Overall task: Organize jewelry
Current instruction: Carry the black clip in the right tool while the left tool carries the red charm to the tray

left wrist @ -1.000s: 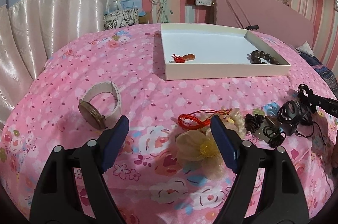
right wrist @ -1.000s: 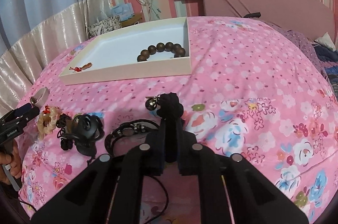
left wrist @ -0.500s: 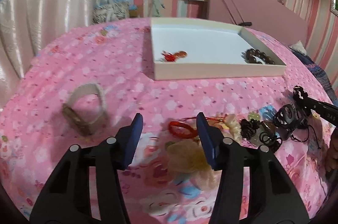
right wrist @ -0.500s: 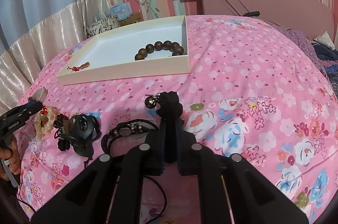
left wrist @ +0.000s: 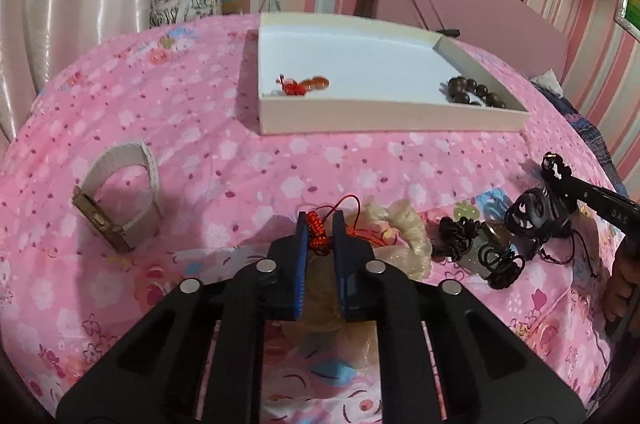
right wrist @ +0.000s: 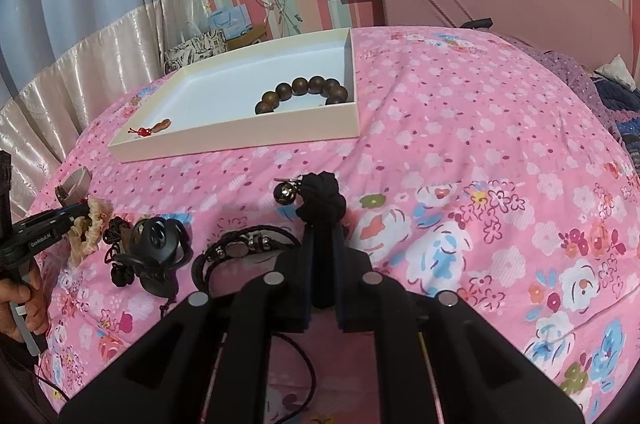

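The red knotted cord (left wrist: 317,226) is a tight braid of bright thread, ending in a thin loop that curls over the pink floral bedspread (left wrist: 224,159). It lies on the cover in front of the white tray (left wrist: 384,119), its tail running back toward a pale, waxy flower ornament (left wrist: 404,224). The left gripper (left wrist: 320,224) has just been closing and now pinches that knot between its blue-faced jaws.

The right gripper (right wrist: 322,224) is clamped on a black knotted cord (right wrist: 322,195), a fat woven lump with a small dark metal bell (right wrist: 285,192) dangling beside it. Just to its left lie a black braided bracelet (right wrist: 240,248) with metal studs and a heap of black cord pendants (right wrist: 156,244).

Farther off, a beige strap watch (left wrist: 116,199) with a bronze face stands on edge on the cover. Inside the shallow, square-cornered tray rest a string of round, dark wooden beads (right wrist: 308,93) against the right wall and a small red-tied amber charm (left wrist: 304,85) near the front wall, the two well apart.
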A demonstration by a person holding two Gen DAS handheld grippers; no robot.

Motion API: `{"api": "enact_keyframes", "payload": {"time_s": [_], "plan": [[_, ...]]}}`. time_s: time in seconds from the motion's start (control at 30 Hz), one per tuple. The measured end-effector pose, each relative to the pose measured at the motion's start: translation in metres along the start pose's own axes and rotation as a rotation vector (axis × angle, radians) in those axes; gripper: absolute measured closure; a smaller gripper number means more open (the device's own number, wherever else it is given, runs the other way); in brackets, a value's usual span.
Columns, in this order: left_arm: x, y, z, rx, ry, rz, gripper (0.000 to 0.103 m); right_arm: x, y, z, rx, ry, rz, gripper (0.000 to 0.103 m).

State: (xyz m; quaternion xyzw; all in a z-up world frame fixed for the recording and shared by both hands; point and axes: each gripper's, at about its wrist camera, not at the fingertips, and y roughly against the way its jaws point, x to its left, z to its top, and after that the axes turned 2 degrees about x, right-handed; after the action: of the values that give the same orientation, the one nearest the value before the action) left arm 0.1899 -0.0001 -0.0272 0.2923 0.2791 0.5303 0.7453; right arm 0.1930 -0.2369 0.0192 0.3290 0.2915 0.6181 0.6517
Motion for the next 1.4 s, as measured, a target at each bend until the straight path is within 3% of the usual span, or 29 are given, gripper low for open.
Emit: {"api": "enact_keyframes", "payload": {"time_s": [0.13, 0.47, 0.77, 0.9, 1.17, 1.4], "plan": [[-0.001, 0.014, 0.0, -0.046, -0.017, 0.034, 0.094, 0.003, 0.008, 0.0, -0.036, 0.018, -0.003, 0.095], [0.02, 0.054, 0.003, -0.139, 0.018, 0.036, 0.094, 0.012, 0.037, 0.008, -0.115, 0.024, 0.038, 0.095], [0.023, 0.084, 0.017, -0.219, 0.028, 0.094, 0.094, 0.024, 0.07, 0.031, -0.205, 0.059, 0.036, 0.095], [0.02, 0.096, 0.031, -0.247, 0.041, 0.084, 0.094, 0.032, 0.08, 0.046, -0.24, 0.066, 0.052, 0.095], [-0.01, 0.096, 0.07, -0.308, -0.02, 0.076, 0.094, 0.063, 0.082, 0.089, -0.279, 0.116, 0.105, 0.095], [-0.032, 0.061, 0.111, -0.302, -0.048, 0.071, 0.094, 0.077, 0.055, 0.124, -0.258, 0.114, 0.177, 0.095]]}}
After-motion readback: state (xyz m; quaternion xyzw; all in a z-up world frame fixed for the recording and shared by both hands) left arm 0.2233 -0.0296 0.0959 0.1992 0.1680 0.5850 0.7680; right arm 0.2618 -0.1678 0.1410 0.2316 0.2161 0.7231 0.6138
